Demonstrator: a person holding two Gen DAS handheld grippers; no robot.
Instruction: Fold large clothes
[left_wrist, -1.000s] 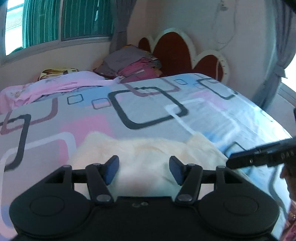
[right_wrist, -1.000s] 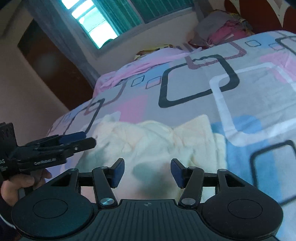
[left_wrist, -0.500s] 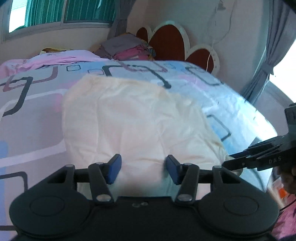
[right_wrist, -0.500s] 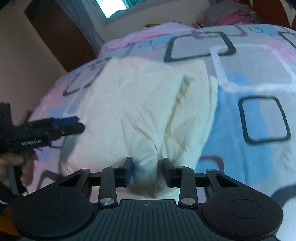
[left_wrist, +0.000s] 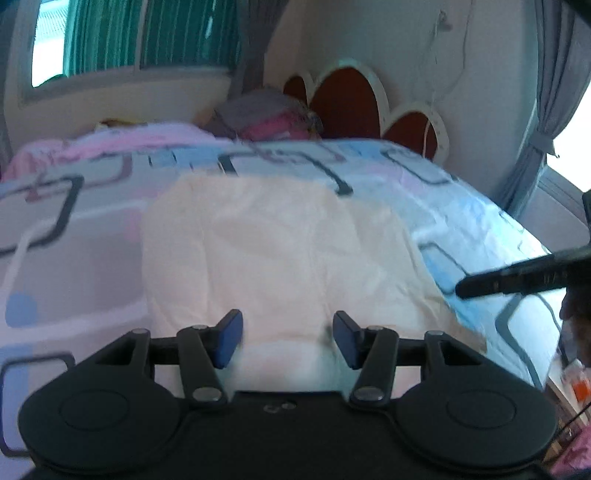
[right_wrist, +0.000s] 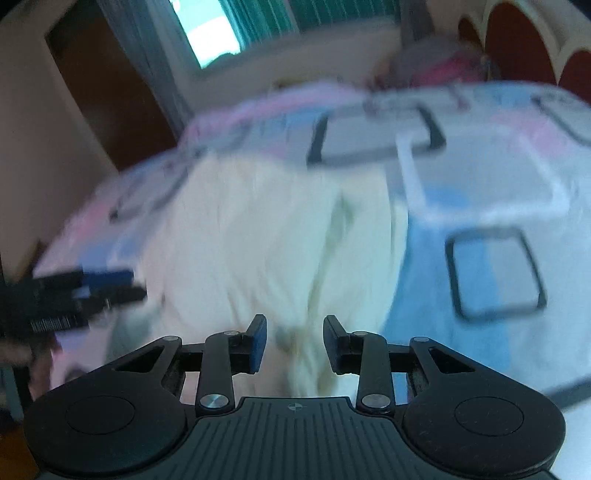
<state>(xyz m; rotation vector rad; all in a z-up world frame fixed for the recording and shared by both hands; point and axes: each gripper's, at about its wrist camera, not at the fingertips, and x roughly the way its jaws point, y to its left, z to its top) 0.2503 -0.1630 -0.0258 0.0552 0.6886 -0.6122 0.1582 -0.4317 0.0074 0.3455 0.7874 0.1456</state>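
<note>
A large cream garment (left_wrist: 277, 251) lies spread on the patterned bed sheet (left_wrist: 74, 240), its near hem at both grippers. My left gripper (left_wrist: 287, 341) is half closed, its blue pads pressing a thick roll of the hem. My right gripper (right_wrist: 294, 345) is shut on a bunched part of the garment (right_wrist: 258, 229), which gathers into creases between its pads. The right gripper also shows from the side in the left wrist view (left_wrist: 517, 280). The left gripper shows blurred at the left of the right wrist view (right_wrist: 85, 295).
A pile of folded clothes (left_wrist: 266, 118) sits at the head of the bed by the red scalloped headboard (left_wrist: 347, 99). A pink blanket (left_wrist: 110, 144) lies along the far side under the window. A grey curtain (left_wrist: 554, 92) hangs right; a dark doorway (right_wrist: 110, 92) stands left.
Both grippers drew back toward the bed's near edge with the hem, and the bunched garment stretched out long over the sheet. The right jaws closed in on the cloth.
</note>
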